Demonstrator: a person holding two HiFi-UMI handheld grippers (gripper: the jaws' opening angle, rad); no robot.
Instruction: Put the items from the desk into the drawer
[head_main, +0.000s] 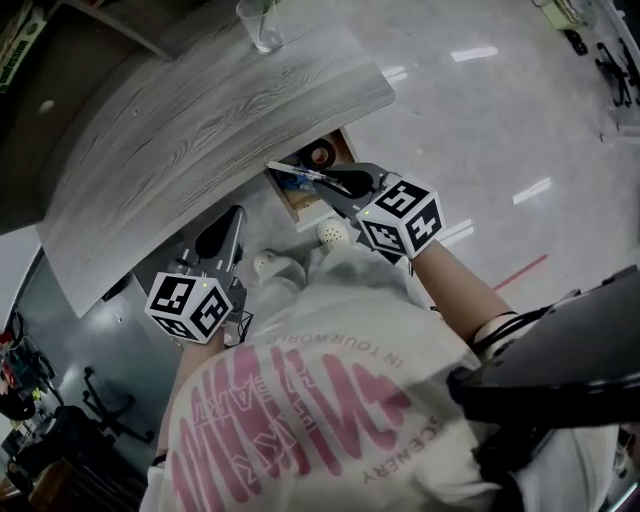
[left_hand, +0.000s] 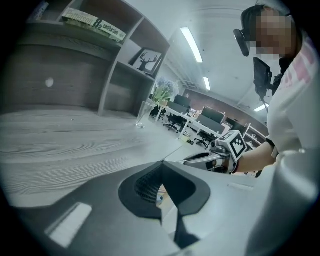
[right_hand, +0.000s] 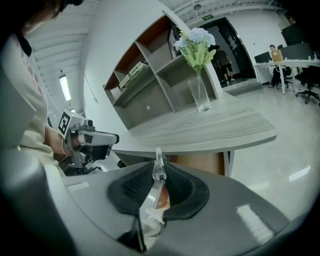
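Observation:
My right gripper (head_main: 332, 186) is shut on a clear pen (head_main: 293, 175) and holds it just above the open wooden drawer (head_main: 292, 200) under the grey wood desk (head_main: 200, 130). In the right gripper view the pen (right_hand: 159, 170) stands up between the dark pads, with the desk edge (right_hand: 215, 135) and the tan drawer (right_hand: 200, 162) just beyond. A dark round item (head_main: 320, 155) lies inside the drawer. My left gripper (head_main: 230, 222) hangs below the desk's near edge, left of the drawer. Its jaws (left_hand: 161, 172) meet with nothing between them.
A glass vase (head_main: 258, 25) with flowers (right_hand: 197, 42) stands at the desk's far end. Wall shelves (right_hand: 150, 80) rise behind the desk. The person's white shoes (head_main: 333, 233) are on the glossy floor by the drawer. Office chairs (right_hand: 305, 82) stand far off.

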